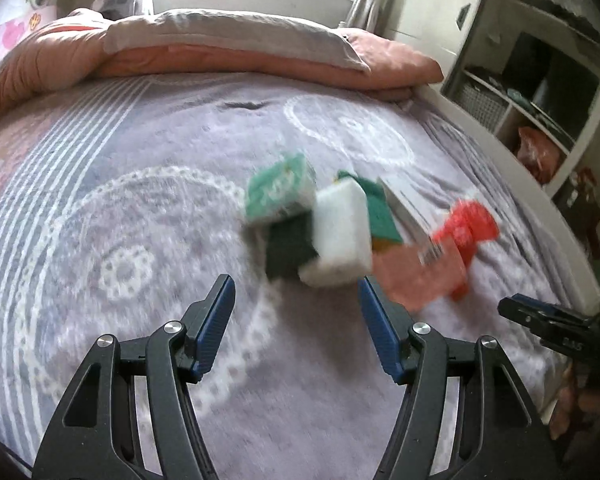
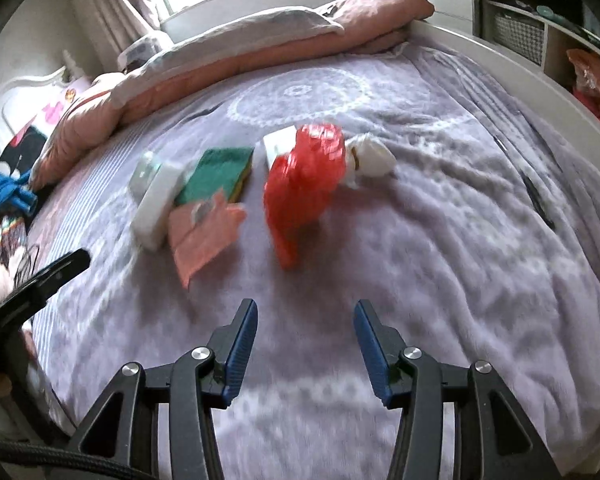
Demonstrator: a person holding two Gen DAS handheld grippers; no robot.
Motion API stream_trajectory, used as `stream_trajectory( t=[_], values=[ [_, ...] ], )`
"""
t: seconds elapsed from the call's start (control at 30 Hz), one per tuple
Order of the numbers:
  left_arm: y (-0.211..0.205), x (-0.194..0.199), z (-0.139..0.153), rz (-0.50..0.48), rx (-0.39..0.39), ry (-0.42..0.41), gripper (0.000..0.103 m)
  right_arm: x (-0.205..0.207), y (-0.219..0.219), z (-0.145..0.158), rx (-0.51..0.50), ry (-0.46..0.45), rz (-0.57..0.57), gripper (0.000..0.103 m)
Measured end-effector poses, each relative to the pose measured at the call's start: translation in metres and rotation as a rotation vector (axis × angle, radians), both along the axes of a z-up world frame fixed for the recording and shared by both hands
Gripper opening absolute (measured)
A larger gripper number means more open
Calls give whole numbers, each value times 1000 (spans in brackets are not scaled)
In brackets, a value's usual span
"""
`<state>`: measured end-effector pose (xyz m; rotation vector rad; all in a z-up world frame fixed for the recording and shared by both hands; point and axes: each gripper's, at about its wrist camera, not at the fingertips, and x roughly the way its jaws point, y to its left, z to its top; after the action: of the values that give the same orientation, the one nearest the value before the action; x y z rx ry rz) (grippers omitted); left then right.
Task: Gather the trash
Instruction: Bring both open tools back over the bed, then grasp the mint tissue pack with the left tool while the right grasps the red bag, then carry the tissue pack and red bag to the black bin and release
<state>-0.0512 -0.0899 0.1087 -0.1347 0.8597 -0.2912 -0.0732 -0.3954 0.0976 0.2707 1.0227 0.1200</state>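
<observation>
- Approach step: left gripper (image 1: 295, 300) and right gripper (image 2: 306, 320) both half open, empty, above the bedspread (image 2: 440, 240).
- Trash pile mid-bed; red bag (image 2: 304, 184) just right of the white box (image 2: 155, 208).
- Next, probably: descend, close on one piece.

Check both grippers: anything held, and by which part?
Nothing is held. The left gripper and right gripper both have open jaws with only the blanket between them, short of the trash pile.

no legible txt; print on green packet (image 1: 277, 196) too blurred to read.
</observation>
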Motion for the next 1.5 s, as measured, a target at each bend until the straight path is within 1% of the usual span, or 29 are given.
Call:
stream_trajectory(
  t=[0.17, 0.27, 0.33, 0.47, 0.57, 0.6, 0.63, 0.67, 0.7, 0.73, 0.8, 0.87, 1.0, 1.13, 1.23, 1.33, 1.47, 1.5],
  values=[
    [4, 46, -1, -6, -49, 17, 63, 38, -3, -7, 39, -1, -17, 59],
    [0, 72, -9, -17, -67, 17, 64, 56, -3, -10, 60, -8, -19, 59],
    [-3, 86, -14, -8, -60, 19, 64, 66, -2, -12, 63, -8, -19, 60],
    [-10, 113, -25, 11, -67, 41, 64, 85, 5, -20, 56, -1, -1, 60],
    [-12, 124, -32, -4, -77, 66, 63, 92, 10, -24, 52, 1, 14, 60],
    [-11, 126, -34, -3, -81, 79, 61, 93, 12, -25, 51, -6, 19, 60],
    [-7, 127, -36, -10, -107, 97, 56, 93, 13, -25, 46, -10, 20, 56],
    [-3, 126, -36, -28, -139, 106, 40, 91, 15, -25, 38, -22, 26, 49],
    [-1, 125, -35, -34, -150, 103, 31, 90, 17, -25, 30, -31, 39, 39],
    [3, 121, -31, -32, -152, 90, 27, 87, 19, -24, 22, -38, 47, 39],
    [6, 112, -22, -39, -150, 73, 24, 82, 20, -21, 10, -56, 60, 37],
    [9, 100, -11, -60, -179, 77, 21, 74, 19, -14, 15, -76, 69, 36],
    [6, 73, 12, -99, -181, 28, 20, 47, 17, 10, 4, -127, 87, 36],
    [-10, 38, 36, -169, -209, 2, 20, 14, 8, 32, -4, -162, 91, 36],
    [-31, 8, 48, -235, -231, -8, 20, -16, -2, 47, -8, -178, 89, 35],
    [-61, -24, 56, -323, -246, -16, 20, -47, -14, 58, -20, -183, 80, 36],
    [-107, -67, 59, -454, -265, -20, 20, -101, -45, 67, -51, -170, 31, 36],
    [-115, -74, 60, -474, -271, -17, 20, -109, -51, 68, -56, -166, 21, 36]
  ],
)
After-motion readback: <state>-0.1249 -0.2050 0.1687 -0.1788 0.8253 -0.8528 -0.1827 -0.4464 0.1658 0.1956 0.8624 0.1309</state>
